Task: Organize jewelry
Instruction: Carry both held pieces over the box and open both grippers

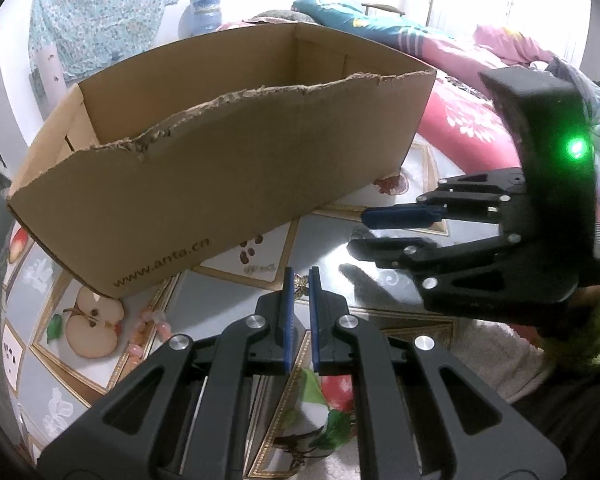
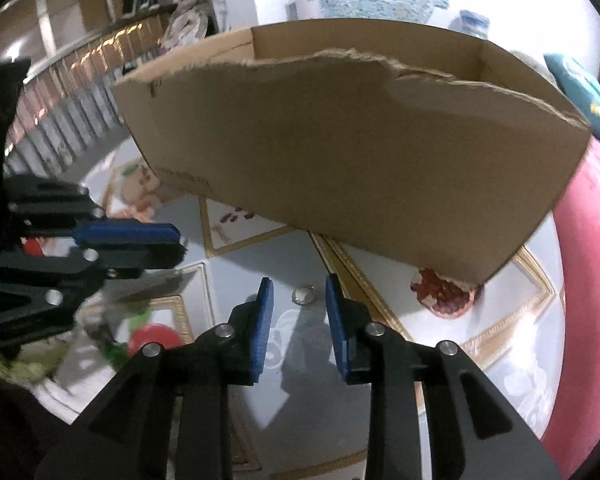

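Note:
A torn-edged cardboard box stands on the patterned table; it also fills the right wrist view. A small gold butterfly-like piece lies on the table just beyond the tips of my left gripper, whose jaws are a narrow gap apart and hold nothing. A small silver ring lies on the table between the tips of my right gripper, which is open and empty. A pink bead bracelet lies left of the left gripper. The right gripper shows in the left wrist view, the left gripper in the right wrist view.
The table has a glossy fruit-pattern cover. A pink and teal quilt lies behind the box at the right. A shelf unit stands at the far left in the right wrist view.

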Action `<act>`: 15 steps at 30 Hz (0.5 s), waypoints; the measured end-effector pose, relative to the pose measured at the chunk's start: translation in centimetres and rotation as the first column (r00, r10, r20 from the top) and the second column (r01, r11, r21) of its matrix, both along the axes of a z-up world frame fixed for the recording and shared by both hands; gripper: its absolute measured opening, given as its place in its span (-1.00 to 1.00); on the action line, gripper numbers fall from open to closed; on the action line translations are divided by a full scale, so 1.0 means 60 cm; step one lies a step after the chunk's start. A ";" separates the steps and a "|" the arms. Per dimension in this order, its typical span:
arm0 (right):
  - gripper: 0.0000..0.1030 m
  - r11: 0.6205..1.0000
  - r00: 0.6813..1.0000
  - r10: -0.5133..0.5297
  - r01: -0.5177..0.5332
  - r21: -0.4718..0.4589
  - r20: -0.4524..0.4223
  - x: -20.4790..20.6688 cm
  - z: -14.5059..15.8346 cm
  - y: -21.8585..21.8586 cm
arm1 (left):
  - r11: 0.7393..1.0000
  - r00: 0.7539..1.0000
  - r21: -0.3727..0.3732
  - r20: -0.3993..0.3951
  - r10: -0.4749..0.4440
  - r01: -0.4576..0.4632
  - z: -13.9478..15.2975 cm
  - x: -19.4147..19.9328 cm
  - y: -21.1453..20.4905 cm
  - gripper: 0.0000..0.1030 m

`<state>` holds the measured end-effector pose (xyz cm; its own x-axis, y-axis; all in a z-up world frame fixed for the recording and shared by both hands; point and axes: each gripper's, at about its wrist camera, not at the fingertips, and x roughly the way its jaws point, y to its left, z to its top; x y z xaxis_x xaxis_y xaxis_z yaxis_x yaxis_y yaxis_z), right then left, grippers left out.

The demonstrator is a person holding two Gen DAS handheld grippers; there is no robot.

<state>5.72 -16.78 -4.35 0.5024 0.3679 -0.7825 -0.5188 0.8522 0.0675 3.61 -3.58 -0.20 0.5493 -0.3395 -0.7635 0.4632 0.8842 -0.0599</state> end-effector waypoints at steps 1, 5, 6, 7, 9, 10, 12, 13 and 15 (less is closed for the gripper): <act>-0.53 1.000 1.000 0.006 -0.006 -0.001 0.013 0.000 -0.001 0.000 | 1.000 1.000 -0.001 -0.002 0.002 -0.002 -0.001 0.001 0.001 -0.88; -0.78 1.000 1.000 0.015 -0.015 0.006 0.004 0.006 0.000 -0.005 | 1.000 1.000 -0.007 -0.005 0.008 -0.008 -0.003 0.005 0.005 -0.88; -0.79 1.000 1.000 0.015 -0.015 0.005 0.009 0.005 0.000 -0.005 | 1.000 1.000 -0.008 -0.006 0.010 -0.010 -0.004 0.007 0.006 -0.88; -0.79 1.000 1.000 0.014 -0.014 0.005 0.010 0.005 0.000 -0.006 | 1.000 1.000 -0.009 -0.007 0.010 -0.010 -0.005 0.008 0.007 -0.88; -0.79 1.000 1.000 0.012 -0.012 0.011 0.006 0.006 0.000 -0.007 | 1.000 1.000 -0.009 -0.008 0.009 -0.009 -0.005 0.010 0.008 -0.88; -0.79 1.000 1.000 0.010 -0.010 0.014 0.005 0.005 0.001 -0.008 | 1.000 1.000 -0.008 -0.008 0.009 -0.009 -0.005 0.010 0.008 -0.88; -0.79 1.000 1.000 0.007 -0.007 0.021 0.004 0.004 0.003 -0.010 | 1.000 1.000 -0.008 -0.009 0.008 -0.008 -0.005 0.011 0.008 -0.88; -0.79 1.000 1.000 0.003 -0.003 0.027 0.005 0.003 0.005 -0.012 | 1.000 1.000 -0.008 -0.008 0.008 -0.008 -0.005 0.011 0.008 -0.88; -0.79 0.999 1.000 0.000 0.000 0.036 0.006 0.002 0.010 -0.016 | 1.000 1.000 -0.008 -0.006 0.009 -0.009 -0.004 0.010 0.009 -0.88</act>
<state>5.85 -17.75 -3.73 0.5070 0.3953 -0.7660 -0.5190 0.8495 0.0949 4.21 -3.06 -0.46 0.5483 -0.3407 -0.7637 0.4545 0.8880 -0.0698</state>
